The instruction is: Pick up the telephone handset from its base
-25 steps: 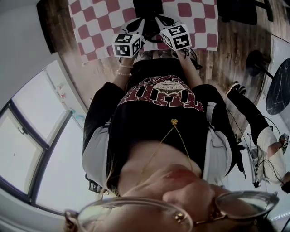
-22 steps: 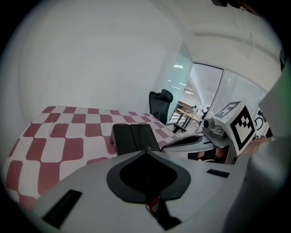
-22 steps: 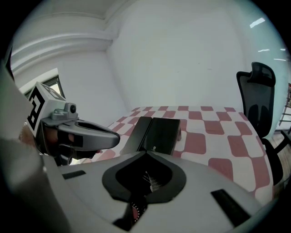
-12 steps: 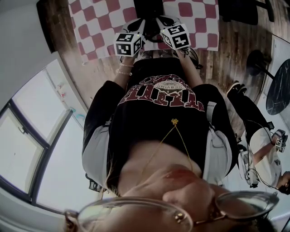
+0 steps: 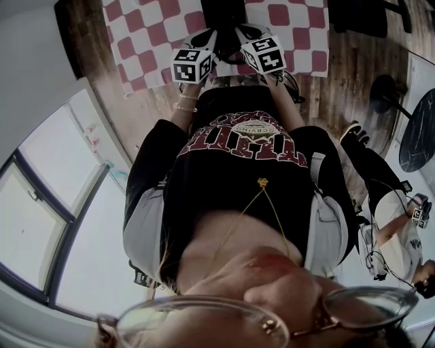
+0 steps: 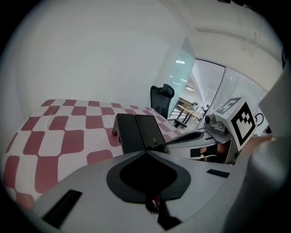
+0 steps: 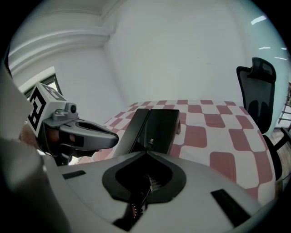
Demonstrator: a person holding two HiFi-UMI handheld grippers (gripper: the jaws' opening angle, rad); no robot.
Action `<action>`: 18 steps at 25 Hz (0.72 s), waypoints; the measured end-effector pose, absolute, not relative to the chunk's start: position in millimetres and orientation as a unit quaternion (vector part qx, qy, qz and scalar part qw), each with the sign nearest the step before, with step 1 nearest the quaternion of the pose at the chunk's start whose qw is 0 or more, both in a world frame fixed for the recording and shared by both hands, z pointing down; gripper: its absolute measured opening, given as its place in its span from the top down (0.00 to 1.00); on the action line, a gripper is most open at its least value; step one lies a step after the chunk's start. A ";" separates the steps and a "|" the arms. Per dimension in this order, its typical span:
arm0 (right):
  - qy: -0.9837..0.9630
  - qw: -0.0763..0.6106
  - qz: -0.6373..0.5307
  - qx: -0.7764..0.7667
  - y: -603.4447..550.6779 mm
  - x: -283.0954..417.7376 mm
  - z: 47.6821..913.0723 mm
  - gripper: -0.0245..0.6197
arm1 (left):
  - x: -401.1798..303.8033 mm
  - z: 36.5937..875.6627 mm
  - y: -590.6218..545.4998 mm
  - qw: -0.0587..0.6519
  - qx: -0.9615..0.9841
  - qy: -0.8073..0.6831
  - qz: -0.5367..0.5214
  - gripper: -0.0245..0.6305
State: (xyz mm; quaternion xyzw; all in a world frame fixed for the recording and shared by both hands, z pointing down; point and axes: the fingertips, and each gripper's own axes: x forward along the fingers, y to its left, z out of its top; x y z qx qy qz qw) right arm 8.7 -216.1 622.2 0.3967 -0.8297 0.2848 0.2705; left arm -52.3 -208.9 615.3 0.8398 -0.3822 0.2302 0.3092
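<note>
No telephone or handset shows clearly in any view. In the head view a dark shape (image 5: 221, 12) lies at the top edge on the red-and-white checked cloth (image 5: 146, 41); I cannot tell what it is. My left gripper (image 5: 212, 35) and right gripper (image 5: 238, 31) hang side by side over the cloth's near edge, marker cubes facing up. In the left gripper view the left gripper (image 6: 135, 117) has its black fingers pressed together with nothing between them. In the right gripper view the right gripper (image 7: 150, 111) is shut and empty too. Each view shows the other gripper alongside.
The checked table (image 6: 54, 136) stands against a white wall. A black office chair (image 7: 257, 86) stands past the table's far end. On the wooden floor (image 5: 340, 81), another person (image 5: 401, 231) stands at the right, near a round dark table (image 5: 418, 129). Windows fill the head view's left.
Both grippers hold their place over the cloth. Only the other person at the right edge of the head view has shifted.
</note>
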 end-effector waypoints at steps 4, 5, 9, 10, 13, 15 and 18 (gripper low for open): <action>-0.828 0.274 0.286 0.397 -215.8 9.8 624.5 0.93 | -57.9 618.1 -210.1 0.316 0.843 -0.369 0.230 0.95; -0.827 0.275 0.287 0.397 -215.7 10.0 625.0 0.93 | -59.7 618.8 -210.6 0.318 0.844 -0.367 0.229 0.95; -0.826 0.277 0.287 0.398 -217.2 11.2 625.9 0.93 | -67.9 620.9 -214.5 0.335 0.843 -0.363 0.215 0.95; -0.826 0.278 0.286 0.399 -218.1 11.3 625.7 0.93 | -70.0 622.2 -215.5 0.337 0.843 -0.360 0.217 0.95; -0.826 0.278 0.285 0.400 -221.1 11.7 624.2 0.93 | -75.7 626.1 -218.1 0.338 0.845 -0.346 0.227 0.95; -0.825 0.280 0.284 0.400 -222.4 12.7 623.8 0.93 | -77.7 627.9 -219.4 0.343 0.847 -0.336 0.229 0.95; -0.825 0.280 0.283 0.401 -223.9 14.3 623.5 0.93 | -77.9 631.7 -220.1 0.356 0.849 -0.319 0.225 0.94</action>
